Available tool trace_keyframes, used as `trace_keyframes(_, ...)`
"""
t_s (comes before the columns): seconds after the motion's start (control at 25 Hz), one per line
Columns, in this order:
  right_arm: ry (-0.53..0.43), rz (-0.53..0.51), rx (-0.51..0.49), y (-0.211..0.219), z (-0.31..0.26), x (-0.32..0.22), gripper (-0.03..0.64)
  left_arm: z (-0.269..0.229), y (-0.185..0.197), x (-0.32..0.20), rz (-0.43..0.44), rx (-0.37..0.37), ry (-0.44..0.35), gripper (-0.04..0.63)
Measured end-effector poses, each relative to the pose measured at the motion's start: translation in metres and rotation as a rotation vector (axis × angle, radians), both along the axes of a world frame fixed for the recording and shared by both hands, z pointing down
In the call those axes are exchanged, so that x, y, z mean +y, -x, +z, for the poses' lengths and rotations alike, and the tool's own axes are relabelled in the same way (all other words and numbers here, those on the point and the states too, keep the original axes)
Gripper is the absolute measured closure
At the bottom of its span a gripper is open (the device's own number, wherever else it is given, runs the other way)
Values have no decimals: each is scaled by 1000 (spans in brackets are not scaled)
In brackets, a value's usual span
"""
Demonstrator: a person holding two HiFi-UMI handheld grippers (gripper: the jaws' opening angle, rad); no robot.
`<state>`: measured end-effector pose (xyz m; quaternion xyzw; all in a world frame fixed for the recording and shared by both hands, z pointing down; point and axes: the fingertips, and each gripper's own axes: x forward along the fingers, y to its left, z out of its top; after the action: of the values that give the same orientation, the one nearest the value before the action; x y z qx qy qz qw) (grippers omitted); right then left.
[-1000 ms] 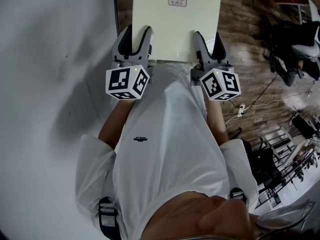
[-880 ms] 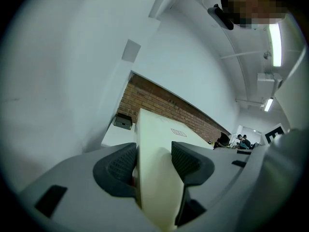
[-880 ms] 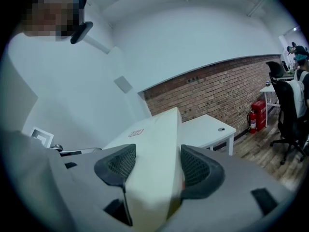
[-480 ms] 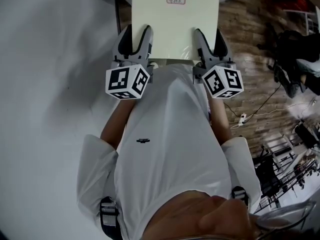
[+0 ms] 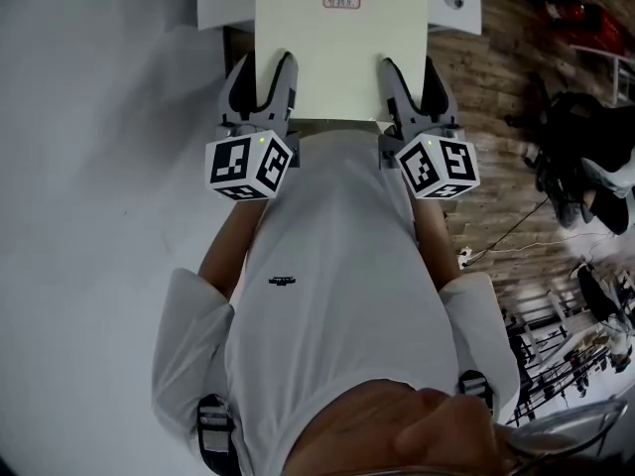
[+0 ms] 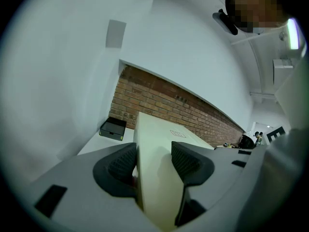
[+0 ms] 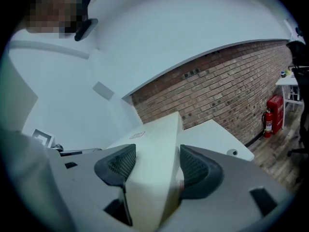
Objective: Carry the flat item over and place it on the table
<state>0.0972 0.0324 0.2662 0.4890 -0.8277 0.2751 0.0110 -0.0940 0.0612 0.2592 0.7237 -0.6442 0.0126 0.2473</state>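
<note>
**Item 1. Flat cream panel (image 5: pixel 342 53).** A rectangular board, held in the air with its broad face upward. The long axis runs straight ahead from the jaws, away from the person. The near short end is gripped and the far end points toward the brick wall (image 7: pixel 231 81). A small red-outlined label (image 5: pixel 340 0) is seen on the upper face, near the far end. In the head view the far part of the panel lies across the near edge of the white table (image 5: pixel 223 3). Whether the panel touches the table cannot be told.

**Item 2. Left gripper (image 5: pixel 265 67).** The jaws are closed on the near left corner of the panel. In the left gripper view the panel (image 6: pixel 154 178) is seen edge-on, pressed between the two ribbed dark pads (image 6: pixel 118 166).

**Item 3. Right gripper (image 5: pixel 409 67).** The jaws are clamped on the near right corner of the panel. In the right gripper view the panel (image 7: pixel 154 178) fills the gap between the pads (image 7: pixel 195 170). The two grippers are set level with each other, with the width of the panel between them.

**Item 4. Surroundings.**
- A black box (image 6: pixel 113 128) is seen on the table, ahead of the left jaws and to their left.
- A small round fitting (image 7: pixel 233 152) is set in the tabletop, ahead of the right jaws and to their right.
- A red fire extinguisher (image 7: pixel 273 112) stands against the brick wall, far to the right of the right jaws.
</note>
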Motion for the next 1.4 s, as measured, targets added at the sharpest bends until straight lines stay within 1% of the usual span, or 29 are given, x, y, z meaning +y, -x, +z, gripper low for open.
trace_keyframes(0.12,-2,-24,-5,-18,2,-39,330,0,-19,-34,-24,-10,-1,359)
trace_keyframes(0.24,-2,-33,-8,-30,9,-61,330,6,-32,-54,-39,-19,2,359)
trace_keyframes(0.52,-4,-43,-6,-46,20,-95,330,17,-47,-85,-51,-23,3,359)
trace_keyframes(0.68,-6,-41,-4,-51,25,-130,330,21,-53,-120,-48,-19,2,359)
trace_keyframes(0.8,-5,-42,-7,-47,33,-158,330,28,-49,-148,-46,-18,5,359)
trace_keyframes(0.92,4,-38,-9,-37,49,-175,330,43,-39,-166,-46,-20,12,359)
trace_keyframes(1.08,24,-32,7,-25,79,-195,330,76,-26,-187,-43,-5,35,359)
trace_keyframes(1.4,37,-35,34,-3,142,-246,330,142,-3,-237,-52,16,51,359)
